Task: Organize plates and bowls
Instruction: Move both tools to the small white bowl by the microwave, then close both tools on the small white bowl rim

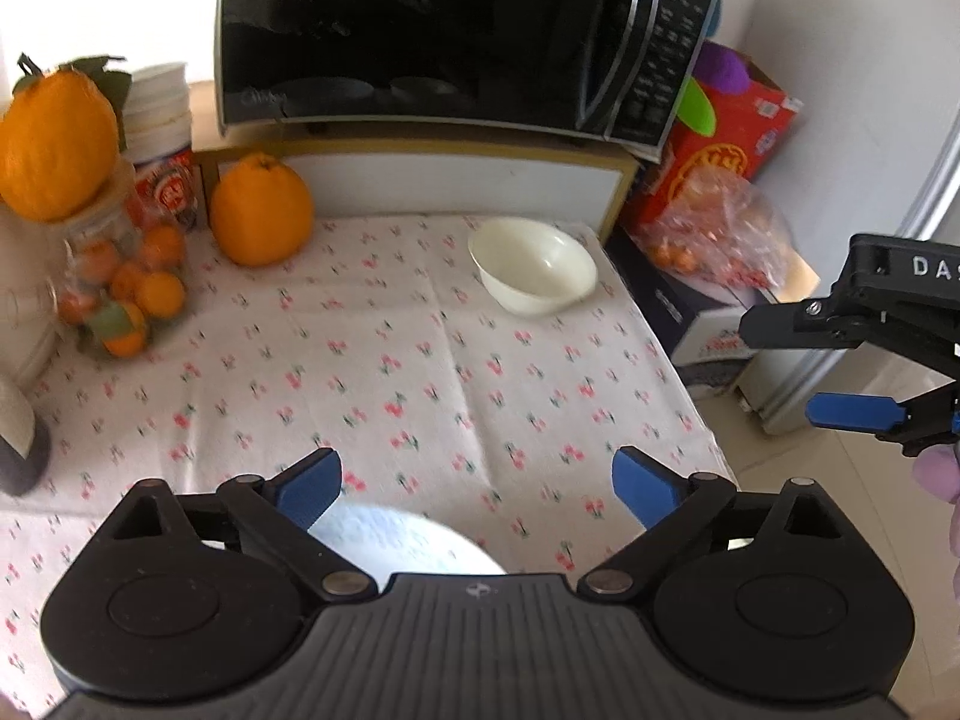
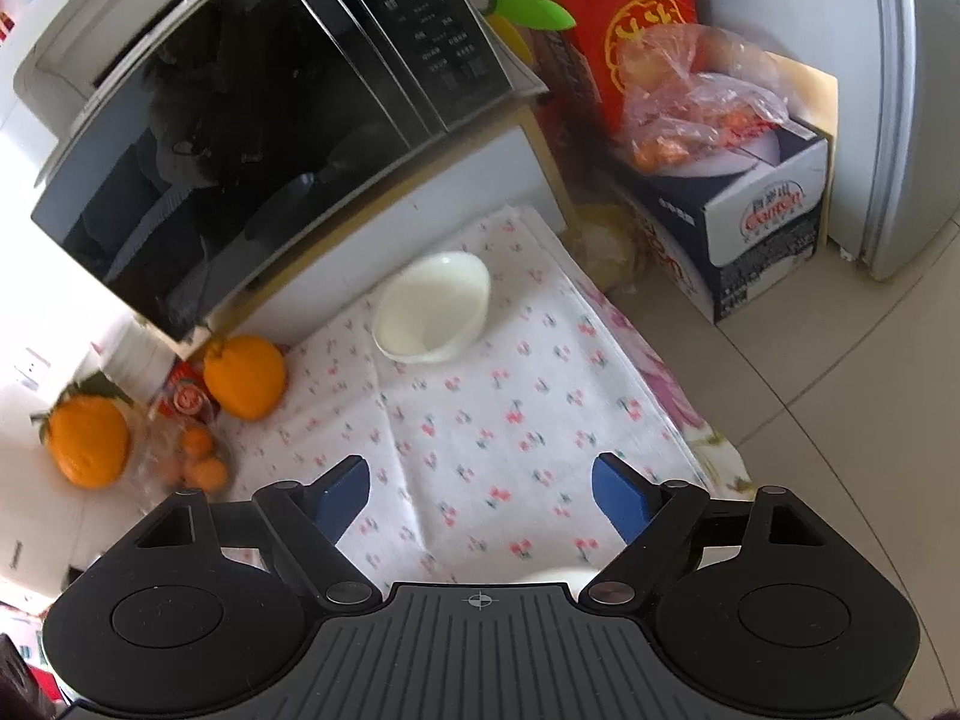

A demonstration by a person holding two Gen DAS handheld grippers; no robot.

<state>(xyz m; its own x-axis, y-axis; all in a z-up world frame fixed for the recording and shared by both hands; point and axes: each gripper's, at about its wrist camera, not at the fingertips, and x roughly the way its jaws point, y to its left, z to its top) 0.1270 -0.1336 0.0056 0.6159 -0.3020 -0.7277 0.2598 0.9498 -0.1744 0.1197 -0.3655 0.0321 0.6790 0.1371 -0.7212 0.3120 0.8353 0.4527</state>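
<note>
Left gripper (image 1: 477,489): jaws spread wide, blue pads (image 1: 312,486) well apart, nothing held. At the bottom centre of the left wrist view, a pale round plate (image 1: 408,540) shows just above the gripper body — blurred, its contact with the pads cannot be told. The right gripper (image 1: 798,369) enters the same view at the right edge, its black and blue fingers apart over the floor beside the table.

Right gripper (image 2: 480,498): also wide open and holding nothing — it hangs above the cherry-print tablecloth (image 2: 480,420). A white rim (image 2: 558,576) peeks out at the bottom centre of the right wrist view; too little is visible to identify it.

White bowl (image 1: 533,264): upright on the cloth, centre-right of the left wrist view, near the table's far right corner and well apart from both grippers. It appears empty.

Surroundings: a black microwave (image 1: 456,36) sits on a raised shelf across the top of the frame. A large orange (image 1: 261,210) rests on the cloth at left of centre. A glass jar (image 1: 120,282) of small oranges stands at the left edge, with another large orange (image 1: 57,144) on top. A red box (image 1: 732,138) and a plastic bag (image 1: 720,228) of fruit occupy the upper right.
</note>
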